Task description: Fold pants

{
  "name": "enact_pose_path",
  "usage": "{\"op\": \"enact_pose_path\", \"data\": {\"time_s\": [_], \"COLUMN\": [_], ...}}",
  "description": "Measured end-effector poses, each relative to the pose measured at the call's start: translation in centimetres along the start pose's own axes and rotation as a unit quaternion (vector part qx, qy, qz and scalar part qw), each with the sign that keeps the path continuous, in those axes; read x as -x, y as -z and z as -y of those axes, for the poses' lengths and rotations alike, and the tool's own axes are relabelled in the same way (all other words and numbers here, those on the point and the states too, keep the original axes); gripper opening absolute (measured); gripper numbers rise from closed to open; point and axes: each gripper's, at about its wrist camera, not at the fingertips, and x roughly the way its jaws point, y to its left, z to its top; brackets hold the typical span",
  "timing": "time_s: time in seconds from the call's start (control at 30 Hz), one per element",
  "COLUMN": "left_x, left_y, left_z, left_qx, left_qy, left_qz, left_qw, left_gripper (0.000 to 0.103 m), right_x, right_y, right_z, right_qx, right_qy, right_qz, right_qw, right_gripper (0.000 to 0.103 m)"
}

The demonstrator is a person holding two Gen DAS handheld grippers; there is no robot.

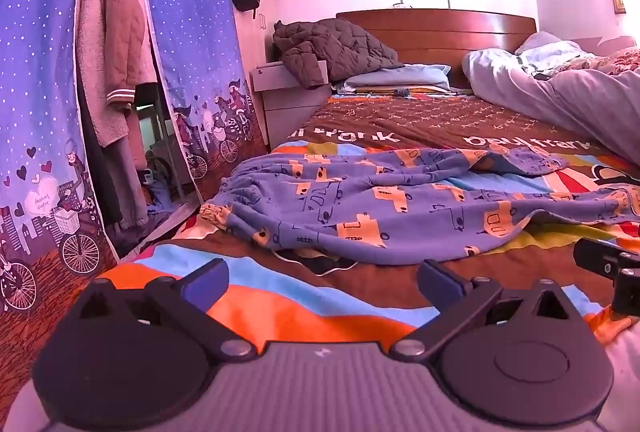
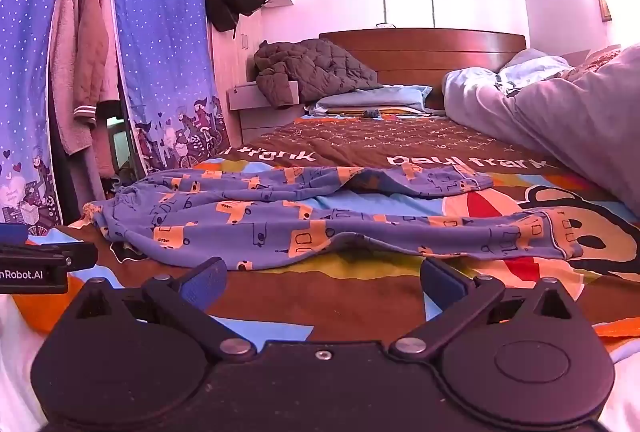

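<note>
I see the pants [image 2: 304, 216] lying rumpled across the bed [image 2: 320, 296], beyond both grippers; left gripper [image 1: 322, 278] and right gripper [image 2: 322, 278] have jaws wide, empty. I risk pinching the bedcover too.

Both views are taken low over the bed's near edge, faced toward the headboard [image 1: 436, 31]; the pants [image 1: 400, 199] and wardrobe curtain [image 2: 160, 43] are shared, close ahead.

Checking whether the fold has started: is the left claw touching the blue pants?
Apart. In the left wrist view the left claw stands open, with a strip of bare bedspread between its fingertips and the pants.
</note>
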Motion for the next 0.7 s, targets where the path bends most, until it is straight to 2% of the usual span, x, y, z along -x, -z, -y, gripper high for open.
{"op": "enact_pose_path", "data": {"time_s": [0.7], "left_x": [0.01], "left_y": [-0.17], "left_z": [-0.1], "left_qx": [0.007], "left_qy": [0.003], "left_qz": [-0.004], "left_qw": [1.0], "left_gripper": [0.103], "right_x": [-0.07], "right_y": [0.18], "right_z": [-0.07], "right_qx": [-0.005], "right_qy": [0.005], "right_qz": [-0.008], "right_qw": [1.0], "right_gripper": [0.102]}}
